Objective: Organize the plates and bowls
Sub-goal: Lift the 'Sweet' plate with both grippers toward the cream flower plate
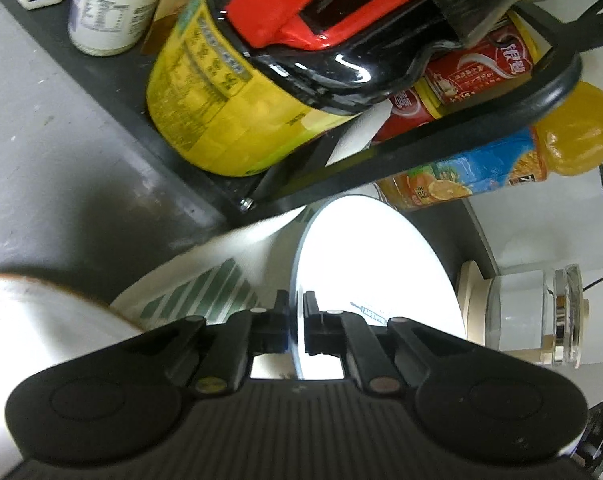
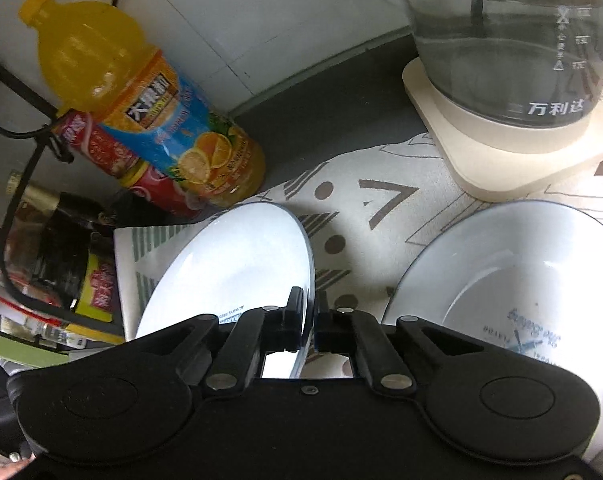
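Gripping white plates by the rim, both tools are clenched: the left tool [image 1: 296,312] holds a plate [image 1: 377,264] edge-on below the black shelf [image 1: 381,152], and the right tool [image 2: 309,312] holds a plate [image 2: 229,264] tilted above the patterned desk [image 2: 361,216], near the orange juice bottle [image 2: 141,104]. A white bowl [image 2: 513,272] rests on the desk just beside the kettle base [image 2: 481,152]. Judged early to midway: neither plate is set down, nothing is stacked, and the bowl is unsorted.

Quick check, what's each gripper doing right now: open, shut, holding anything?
Left gripper: shut on the rim of a white plate.
Right gripper: shut on the rim of a white plate.
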### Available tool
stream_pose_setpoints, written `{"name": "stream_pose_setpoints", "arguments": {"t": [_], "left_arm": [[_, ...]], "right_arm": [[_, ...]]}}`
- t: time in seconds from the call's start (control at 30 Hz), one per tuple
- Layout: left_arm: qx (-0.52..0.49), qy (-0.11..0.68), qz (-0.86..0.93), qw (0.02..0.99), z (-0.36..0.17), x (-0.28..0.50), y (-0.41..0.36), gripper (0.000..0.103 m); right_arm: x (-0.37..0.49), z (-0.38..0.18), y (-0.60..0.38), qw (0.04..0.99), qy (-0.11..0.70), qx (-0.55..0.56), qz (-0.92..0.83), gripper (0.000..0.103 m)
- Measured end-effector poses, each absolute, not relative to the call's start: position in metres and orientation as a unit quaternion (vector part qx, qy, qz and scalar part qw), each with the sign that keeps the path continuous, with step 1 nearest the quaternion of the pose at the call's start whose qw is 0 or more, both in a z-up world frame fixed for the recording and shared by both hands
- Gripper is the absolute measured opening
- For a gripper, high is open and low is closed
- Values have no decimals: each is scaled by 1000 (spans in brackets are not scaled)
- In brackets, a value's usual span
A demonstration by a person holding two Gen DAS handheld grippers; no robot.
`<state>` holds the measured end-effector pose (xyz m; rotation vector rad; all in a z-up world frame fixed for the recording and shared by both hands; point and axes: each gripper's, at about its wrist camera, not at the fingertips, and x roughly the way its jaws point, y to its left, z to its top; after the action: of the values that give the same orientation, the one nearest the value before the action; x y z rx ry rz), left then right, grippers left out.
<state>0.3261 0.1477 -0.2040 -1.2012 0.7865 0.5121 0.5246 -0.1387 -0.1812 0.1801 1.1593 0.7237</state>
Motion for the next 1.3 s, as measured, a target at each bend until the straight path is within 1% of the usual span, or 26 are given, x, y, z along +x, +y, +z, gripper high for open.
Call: {"name": "stream_pose_setpoints", "arguments": {"t": [0.27,0.63,0.93,1.3], "left_arm": [[-545,346,237,726,-186,292,136,4],[-543,317,260,733,-164,241,109,4],[-556,300,285,721,-159,196,97,4],[-560,299,318,705,-162,148,95,5]], "right_arm": [[496,-156,-143,768,525,79,360,6],[461,-139,-157,760,501,71,407,6],[429,-138,-159,744,500,53,440,7],[396,-144,-145,723,504,34,471,7]]}}
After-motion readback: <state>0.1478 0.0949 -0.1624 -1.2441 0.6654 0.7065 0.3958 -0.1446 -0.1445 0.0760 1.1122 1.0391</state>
